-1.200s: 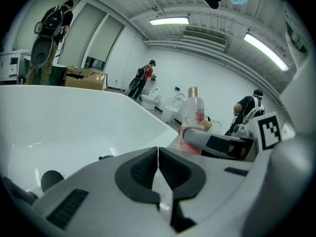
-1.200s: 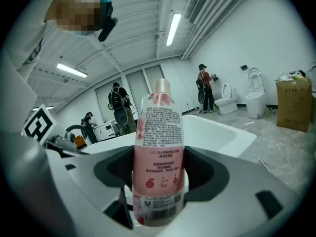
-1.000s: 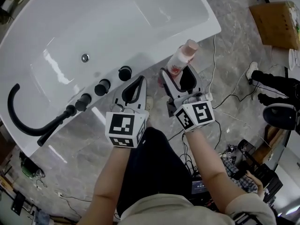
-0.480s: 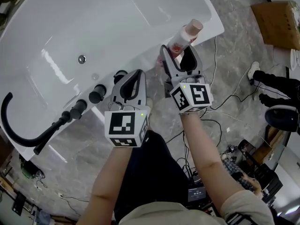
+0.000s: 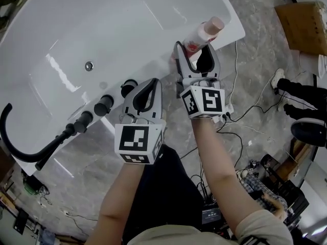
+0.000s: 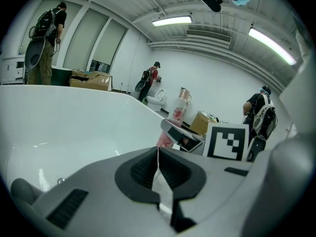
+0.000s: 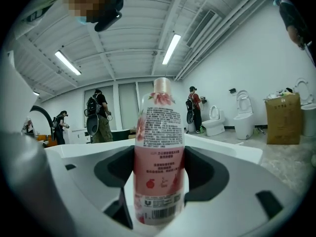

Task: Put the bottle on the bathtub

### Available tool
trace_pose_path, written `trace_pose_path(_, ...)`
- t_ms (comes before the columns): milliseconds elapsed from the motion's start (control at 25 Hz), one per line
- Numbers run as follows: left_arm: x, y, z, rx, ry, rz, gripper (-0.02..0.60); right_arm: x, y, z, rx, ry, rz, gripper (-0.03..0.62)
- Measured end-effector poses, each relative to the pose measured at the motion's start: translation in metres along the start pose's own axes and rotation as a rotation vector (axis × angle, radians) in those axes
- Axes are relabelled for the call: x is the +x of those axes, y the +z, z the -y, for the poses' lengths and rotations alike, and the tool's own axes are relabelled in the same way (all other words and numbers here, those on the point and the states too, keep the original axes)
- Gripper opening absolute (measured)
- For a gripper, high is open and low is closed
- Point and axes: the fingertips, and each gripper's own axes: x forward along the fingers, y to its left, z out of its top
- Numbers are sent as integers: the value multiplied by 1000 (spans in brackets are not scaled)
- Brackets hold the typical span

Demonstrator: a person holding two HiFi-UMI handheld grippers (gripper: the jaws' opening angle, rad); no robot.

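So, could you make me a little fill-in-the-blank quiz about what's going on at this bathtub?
The right gripper is shut on a pink ____.
The left gripper holds ____.
The curved spout on the white bathtub is coloured ____.
Missing words: bottle, nothing, black.

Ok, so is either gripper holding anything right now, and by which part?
The right gripper holds the pink bottle by its lower body, one jaw on each side. The left gripper is shut and empty.
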Motion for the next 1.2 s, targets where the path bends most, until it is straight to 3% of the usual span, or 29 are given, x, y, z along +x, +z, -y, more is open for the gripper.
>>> trace_pose_path(200, 3, -2, 0, 14, -10, -7, 9, -7, -12, -7, -87, 4, -21, 311)
trace_pose_path(440, -1, -2, 0, 20, -12, -9, 9, -12, -18, -14, -115, 19, -65, 310)
trace_pose_path(680, -10, 3, 0, 15, -20, -3, 9, -15, -22, -18, -50, -45, -75, 318)
trace_pose_path(920, -22, 1, 2, 30, -29, -2, 9, -14, -23, -19, 26, -43, -84, 337)
trace_pose_path(1200, -37, 6, 12, 54, -43, -2, 9, -20, -3, -14, 21, -60, -70, 401)
